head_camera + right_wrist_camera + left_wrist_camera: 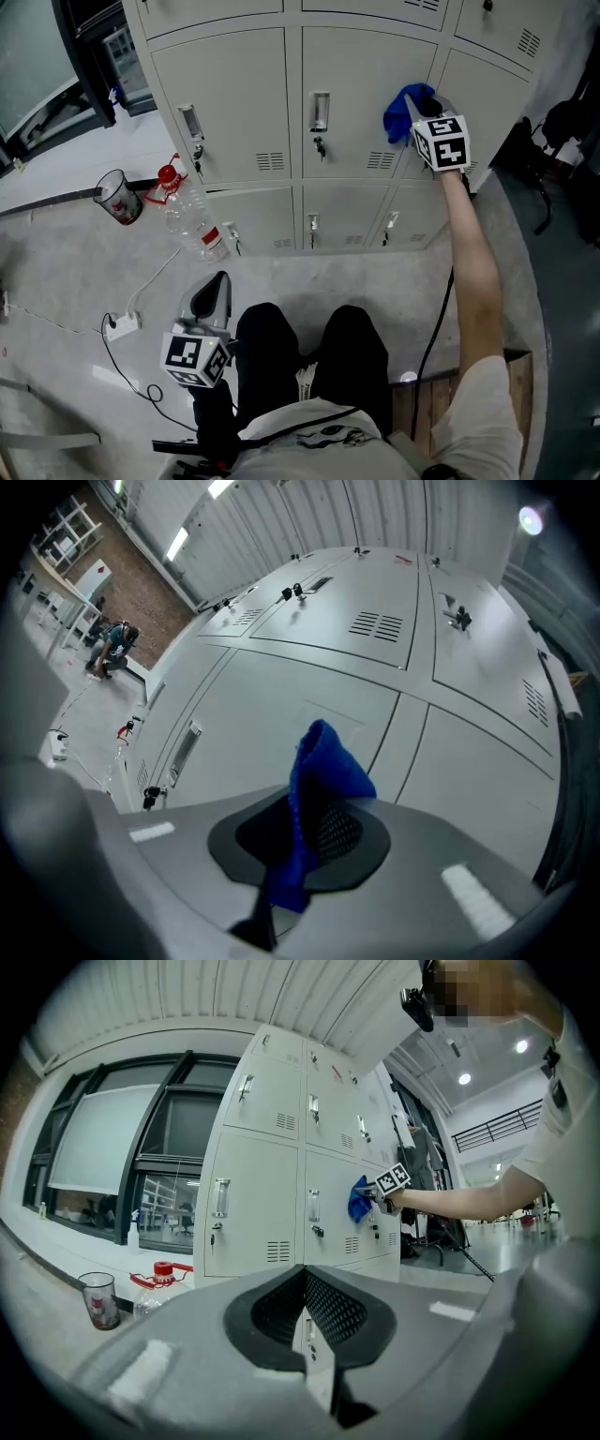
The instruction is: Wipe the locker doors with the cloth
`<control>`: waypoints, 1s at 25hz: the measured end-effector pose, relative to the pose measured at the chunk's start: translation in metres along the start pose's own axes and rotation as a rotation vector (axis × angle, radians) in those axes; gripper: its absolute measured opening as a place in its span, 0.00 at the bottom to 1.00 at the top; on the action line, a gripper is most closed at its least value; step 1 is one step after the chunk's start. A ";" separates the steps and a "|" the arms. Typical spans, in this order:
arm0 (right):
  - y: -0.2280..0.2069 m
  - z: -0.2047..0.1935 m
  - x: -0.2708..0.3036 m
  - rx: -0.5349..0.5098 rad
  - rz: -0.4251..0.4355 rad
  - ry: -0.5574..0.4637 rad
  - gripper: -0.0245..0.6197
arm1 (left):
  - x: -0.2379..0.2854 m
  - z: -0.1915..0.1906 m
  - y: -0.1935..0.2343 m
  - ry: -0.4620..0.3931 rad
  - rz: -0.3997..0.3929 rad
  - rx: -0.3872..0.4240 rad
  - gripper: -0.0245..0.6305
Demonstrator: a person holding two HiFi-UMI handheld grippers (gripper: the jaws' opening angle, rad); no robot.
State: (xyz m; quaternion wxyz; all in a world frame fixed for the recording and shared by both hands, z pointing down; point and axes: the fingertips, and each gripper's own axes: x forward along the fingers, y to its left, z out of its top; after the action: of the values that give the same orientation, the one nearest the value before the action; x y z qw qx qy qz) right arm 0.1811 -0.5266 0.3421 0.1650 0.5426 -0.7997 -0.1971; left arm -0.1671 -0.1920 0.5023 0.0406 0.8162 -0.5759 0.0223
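Observation:
A bank of pale grey locker doors (pixel 361 84) fills the top of the head view. My right gripper (pixel 424 114) is stretched out to them, shut on a blue cloth (pixel 403 111) held at the right edge of the middle door, beside its vent. In the right gripper view the cloth (pixel 323 766) sticks up from between the jaws of that gripper (pixel 305 832), close to a door (pixel 281 714). My left gripper (pixel 220 281) hangs low by the person's knee, shut and holding nothing. It (pixel 305 1321) points at the lockers (pixel 253 1204) from a distance.
A clear plastic bottle with a red cap (pixel 192 220) and a cup (pixel 117 197) stand on the floor left of the lockers. A white power strip (pixel 122 325) and its cables lie at lower left. A black cable (pixel 436 328) runs along the floor on the right.

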 end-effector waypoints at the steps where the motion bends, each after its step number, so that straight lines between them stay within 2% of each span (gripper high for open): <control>1: -0.003 -0.002 -0.001 0.010 -0.004 0.004 0.08 | -0.001 0.001 0.000 0.002 0.000 -0.001 0.03; 4: 0.000 -0.001 -0.009 0.039 0.005 -0.011 0.08 | -0.003 0.002 0.001 0.003 0.001 -0.002 0.03; 7: 0.023 0.010 -0.018 0.043 0.033 -0.058 0.08 | -0.001 0.001 -0.001 -0.002 -0.003 -0.003 0.03; 12: 0.098 0.036 -0.011 0.060 0.164 -0.128 0.08 | -0.003 0.004 -0.005 0.000 -0.007 -0.002 0.03; 18: 0.179 0.029 0.029 0.054 0.288 -0.098 0.08 | -0.009 0.001 -0.004 -0.002 0.005 -0.003 0.03; 22: 0.196 0.014 0.052 0.070 0.291 -0.071 0.08 | -0.013 -0.001 0.002 0.004 0.021 0.001 0.03; 25: 0.191 0.012 0.051 0.029 0.276 -0.078 0.08 | -0.014 -0.004 0.006 0.002 0.035 0.004 0.03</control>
State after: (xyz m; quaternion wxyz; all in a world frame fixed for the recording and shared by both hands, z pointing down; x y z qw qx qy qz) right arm 0.0042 -0.5086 0.4284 0.1517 0.4217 -0.8753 -0.1817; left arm -0.1777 -0.1803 0.5048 0.0394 0.8060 -0.5900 0.0251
